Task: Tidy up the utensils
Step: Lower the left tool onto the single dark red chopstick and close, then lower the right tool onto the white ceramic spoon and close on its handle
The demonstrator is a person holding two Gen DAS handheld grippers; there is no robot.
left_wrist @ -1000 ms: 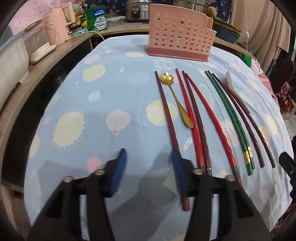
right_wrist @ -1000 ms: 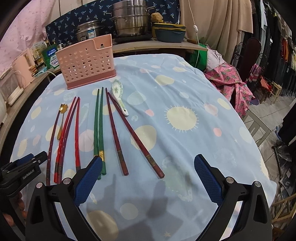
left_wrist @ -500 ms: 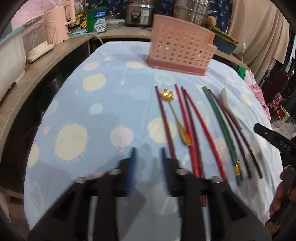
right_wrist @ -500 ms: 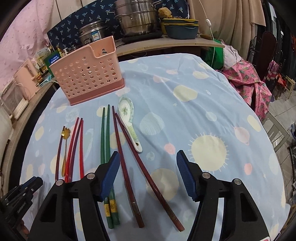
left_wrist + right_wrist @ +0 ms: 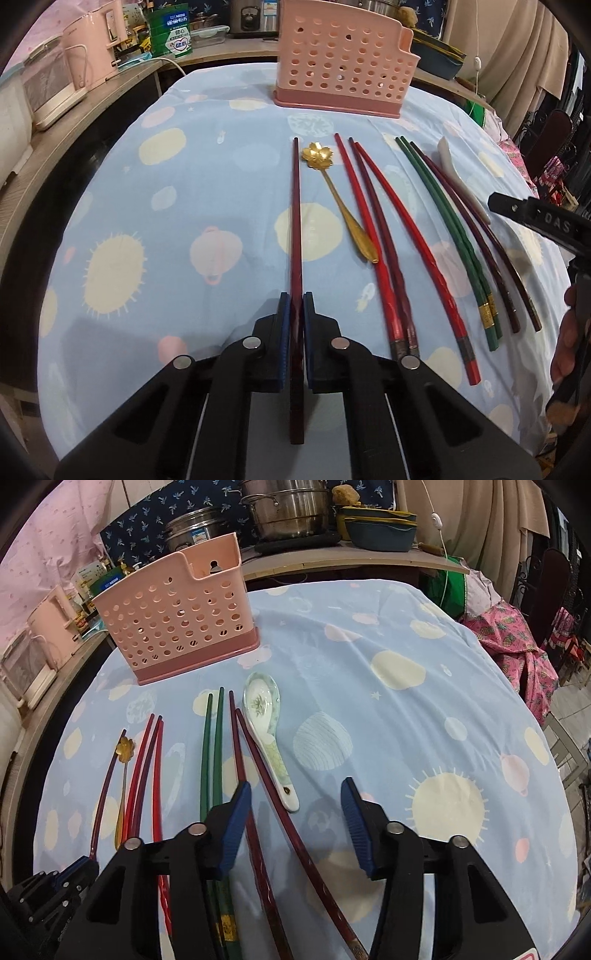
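My left gripper (image 5: 294, 310) is shut on the near end of a dark red chopstick (image 5: 295, 206), the leftmost utensil on the blue cloth. Beside it lie a gold flower spoon (image 5: 338, 201), red chopsticks (image 5: 369, 236), green chopsticks (image 5: 443, 221) and dark maroon chopsticks (image 5: 476, 236). A pink perforated utensil holder (image 5: 341, 62) stands at the far side. My right gripper (image 5: 295, 812) is open, low over the maroon chopsticks (image 5: 273, 797) and the handle of a white ceramic spoon (image 5: 266, 723). The holder also shows in the right wrist view (image 5: 173, 616).
A wooden counter (image 5: 92, 88) with pink appliances, a green tin and pots curves around the table's far side. Pots and a blue dish (image 5: 380, 531) stand behind the holder. Pink cloth and chairs (image 5: 517, 642) lie to the right of the table.
My left gripper has closed from wide open onto the dark red chopstick. My right gripper has moved forward over the maroon chopsticks and its jaws have narrowed somewhat.
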